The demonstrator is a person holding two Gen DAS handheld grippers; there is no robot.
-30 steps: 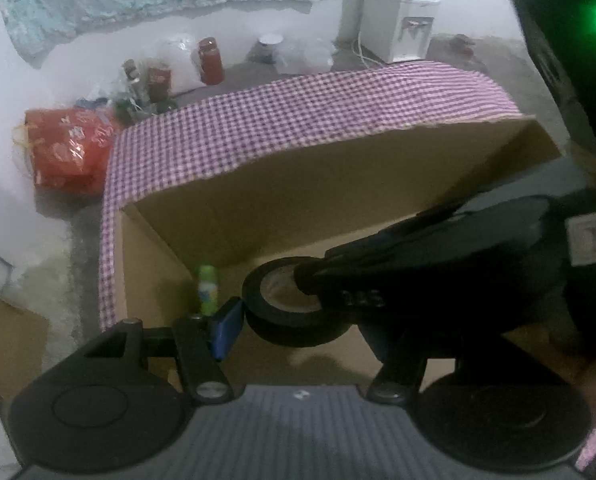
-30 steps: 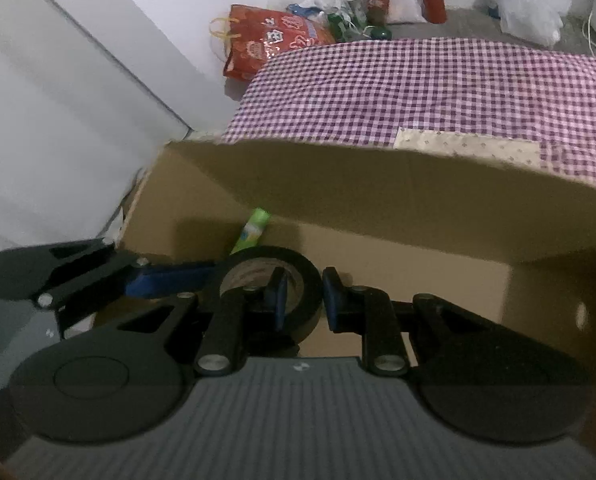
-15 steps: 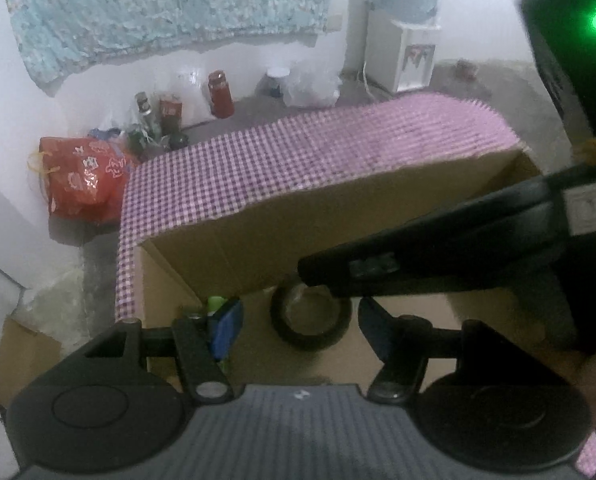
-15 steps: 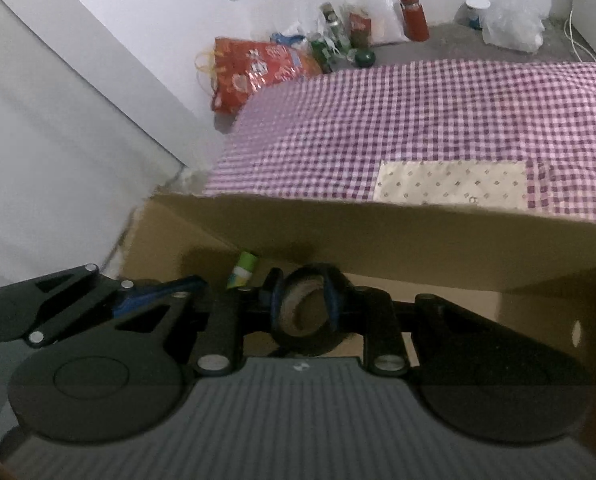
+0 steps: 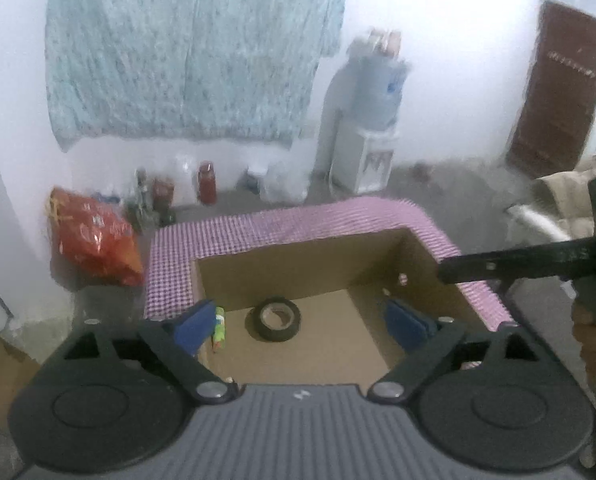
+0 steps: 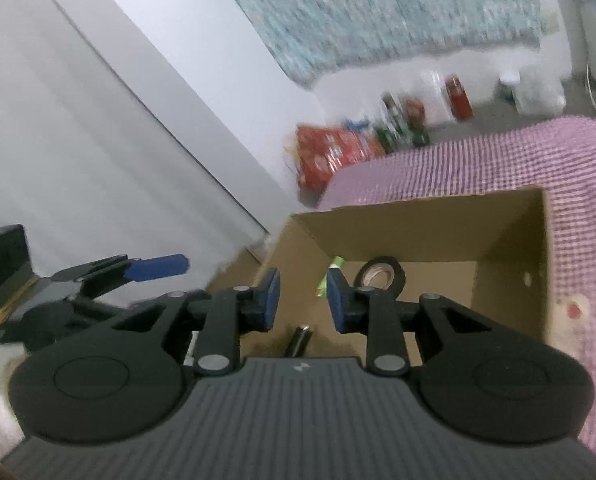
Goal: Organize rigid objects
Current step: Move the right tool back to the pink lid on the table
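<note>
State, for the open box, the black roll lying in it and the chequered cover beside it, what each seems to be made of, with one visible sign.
Box: plain brown cardboard, matt; raw cut edges on thin walls.
Black roll: probably plastic adhesive tape, faintly glossy, wound on a pale core that looks like card.
Chequered cover: woven cloth, matt; the purple-and-white check drapes softly over the edge.

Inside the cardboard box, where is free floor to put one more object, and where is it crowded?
Free: the box floor right of the black tape roll, up to the right wall. Crowded: the left wall, where the green tube lies near the roll, with a dark cylinder by the near edge.
</note>
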